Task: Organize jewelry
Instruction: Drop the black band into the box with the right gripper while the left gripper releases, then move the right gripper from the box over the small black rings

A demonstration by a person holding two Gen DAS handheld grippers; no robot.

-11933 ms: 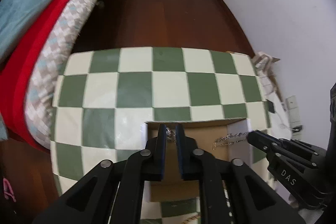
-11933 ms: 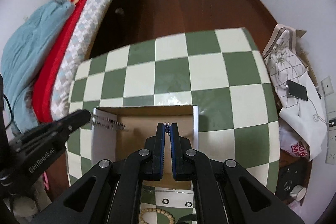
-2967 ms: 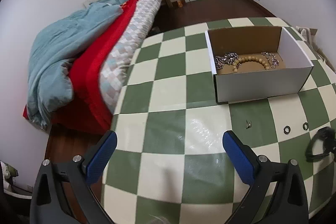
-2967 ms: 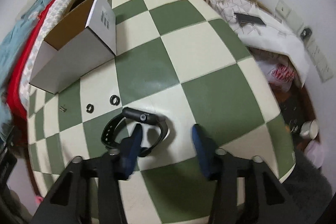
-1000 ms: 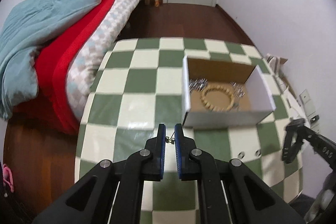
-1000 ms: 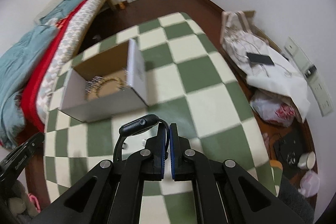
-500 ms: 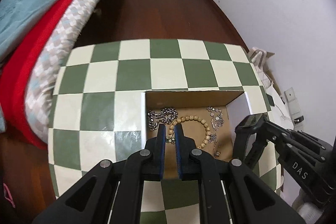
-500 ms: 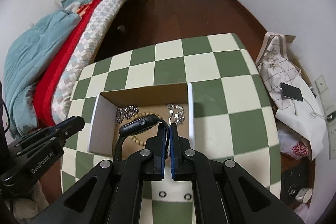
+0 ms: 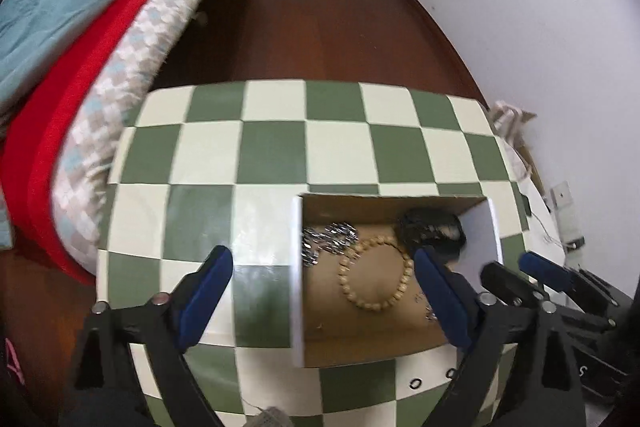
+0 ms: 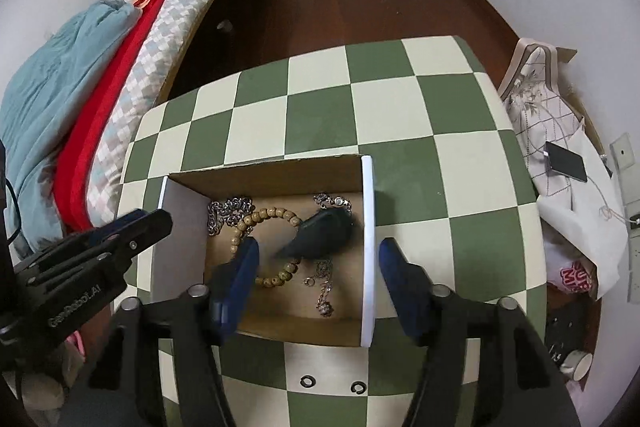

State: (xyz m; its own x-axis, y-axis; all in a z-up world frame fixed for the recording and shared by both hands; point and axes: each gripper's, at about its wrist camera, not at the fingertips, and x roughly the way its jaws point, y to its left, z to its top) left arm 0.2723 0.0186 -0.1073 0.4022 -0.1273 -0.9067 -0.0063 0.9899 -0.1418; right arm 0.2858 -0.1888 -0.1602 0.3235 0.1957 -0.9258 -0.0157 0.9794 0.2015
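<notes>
We note the cardboard box [image 10: 367,239] on the checkered table [image 10: 384,99] as landmark. Left gripper [image 9: 323,293] hangs spread wide over the box's left wall, holding nothing. Right gripper [image 10: 316,279], also spread wide and empty, straddles the box's right wall. Inside the box: bead bracelet [image 10: 260,219] mid-floor, black watch [image 10: 324,233] blurred at its right, silver chain [image 10: 230,209] at left. 2 small rings [image 10: 308,381] lie just outside the near wall.

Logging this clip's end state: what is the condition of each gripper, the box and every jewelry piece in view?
Left gripper: open, empty.
Right gripper: open, empty, over the box.
Cardboard box: open-topped, upright.
Black watch: in the box, blurred.
Bead bracelet: flat in the box.
Silver chains: in the box.
Two small rings: on the table, outside the box.
</notes>
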